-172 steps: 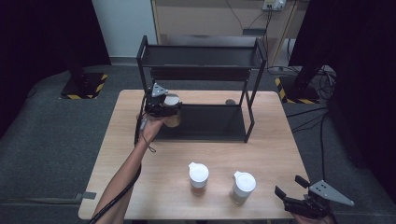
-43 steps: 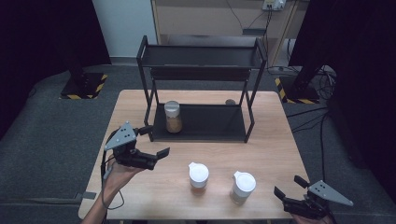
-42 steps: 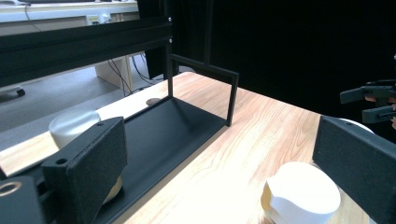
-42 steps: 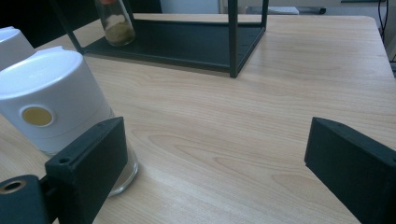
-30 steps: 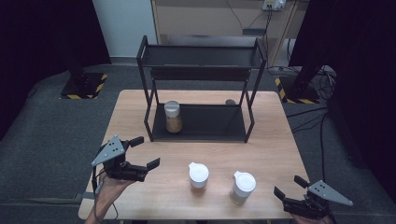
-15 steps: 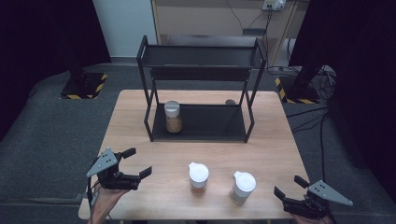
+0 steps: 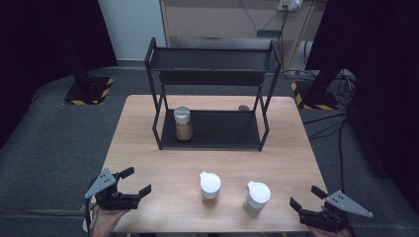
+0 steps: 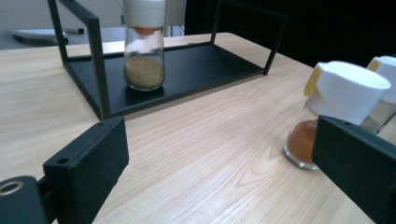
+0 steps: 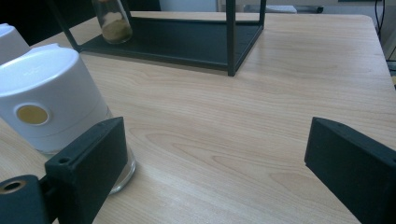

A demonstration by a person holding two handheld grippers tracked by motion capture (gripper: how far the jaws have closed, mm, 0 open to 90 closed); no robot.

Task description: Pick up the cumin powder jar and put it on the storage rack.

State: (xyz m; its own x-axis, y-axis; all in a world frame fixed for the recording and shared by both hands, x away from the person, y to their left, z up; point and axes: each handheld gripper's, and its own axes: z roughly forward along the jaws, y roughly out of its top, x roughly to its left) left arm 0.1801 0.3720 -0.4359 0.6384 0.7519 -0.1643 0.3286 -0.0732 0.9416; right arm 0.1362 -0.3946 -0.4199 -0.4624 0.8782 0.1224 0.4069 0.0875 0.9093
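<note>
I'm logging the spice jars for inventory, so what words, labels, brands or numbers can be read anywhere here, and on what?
No text can be read in any view.
Jar on the rack shelf: no label visible.
Two white-lidded jars on the table: plain lids; one bears a round yellowish dot, not lettering.
Yellow-black hazard stripes on the floor stand bases: a marking, no words.

Bare worktop (image 7: 148, 148) lies in front of the black rack (image 7: 212, 98), open from its left post to its right post. One jar (image 7: 183, 123) occupies the left end of the rack's lower shelf; the shelf to the right of that jar is free. Two white-capped jars (image 7: 210, 186) (image 7: 257, 197) stand side by side well in front of the rack, a narrow gap between them. Open worktop flanks that pair on both sides.
</note>
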